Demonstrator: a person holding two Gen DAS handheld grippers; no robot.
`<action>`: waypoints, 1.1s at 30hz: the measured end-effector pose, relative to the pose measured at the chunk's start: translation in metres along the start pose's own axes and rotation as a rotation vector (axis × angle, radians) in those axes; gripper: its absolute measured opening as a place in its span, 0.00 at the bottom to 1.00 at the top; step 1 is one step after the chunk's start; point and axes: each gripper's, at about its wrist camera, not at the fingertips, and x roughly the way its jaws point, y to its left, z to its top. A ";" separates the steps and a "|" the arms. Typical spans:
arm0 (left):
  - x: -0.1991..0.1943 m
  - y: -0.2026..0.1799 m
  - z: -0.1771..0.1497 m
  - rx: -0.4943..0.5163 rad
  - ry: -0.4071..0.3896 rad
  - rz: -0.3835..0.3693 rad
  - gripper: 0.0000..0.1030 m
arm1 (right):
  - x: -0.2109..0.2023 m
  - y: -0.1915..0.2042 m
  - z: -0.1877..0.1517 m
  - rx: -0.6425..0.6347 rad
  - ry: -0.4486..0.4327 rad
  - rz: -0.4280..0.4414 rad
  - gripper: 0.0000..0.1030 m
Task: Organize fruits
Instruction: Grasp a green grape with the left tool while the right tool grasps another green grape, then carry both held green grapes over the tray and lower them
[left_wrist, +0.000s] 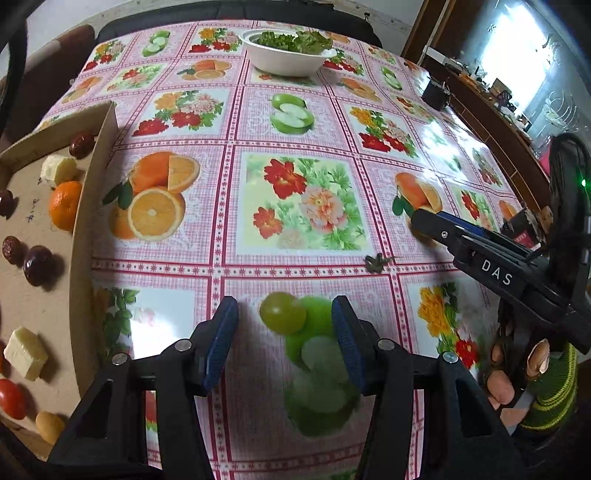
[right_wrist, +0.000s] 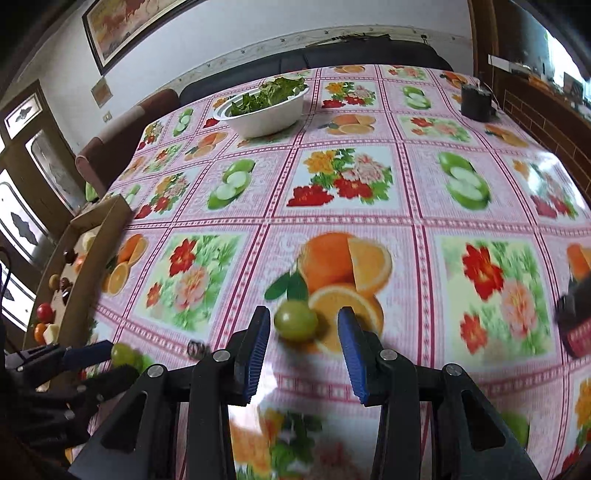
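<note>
A green grape (left_wrist: 282, 313) lies on the fruit-print tablecloth between the blue pads of my left gripper (left_wrist: 284, 328). The jaws stand wide with gaps on both sides, so it is open. In the right wrist view a second green grape (right_wrist: 295, 319) rests on the cloth between the tips of my right gripper (right_wrist: 304, 332), also open, pads not touching. The left gripper (right_wrist: 120, 363) shows at lower left with its grape (right_wrist: 123, 353). The right gripper (left_wrist: 424, 221) reaches in from the right of the left wrist view.
A cardboard tray (left_wrist: 94, 206) at the left holds dates, cheese cubes, a mandarin (left_wrist: 64, 205) and a tomato. A white bowl (left_wrist: 288, 66) of greens stands at the far side. A dry stem bit (left_wrist: 376, 262) lies on the cloth. A black box (right_wrist: 476, 99) sits far right.
</note>
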 end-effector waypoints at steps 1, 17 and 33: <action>0.000 -0.001 0.000 0.004 -0.006 0.007 0.45 | 0.002 0.001 0.002 -0.005 0.000 -0.004 0.39; -0.026 -0.002 -0.008 0.012 -0.052 0.011 0.21 | -0.036 0.008 -0.004 -0.001 -0.052 0.046 0.24; -0.107 0.053 -0.028 -0.113 -0.206 0.093 0.21 | -0.097 0.065 -0.013 0.002 -0.119 0.247 0.23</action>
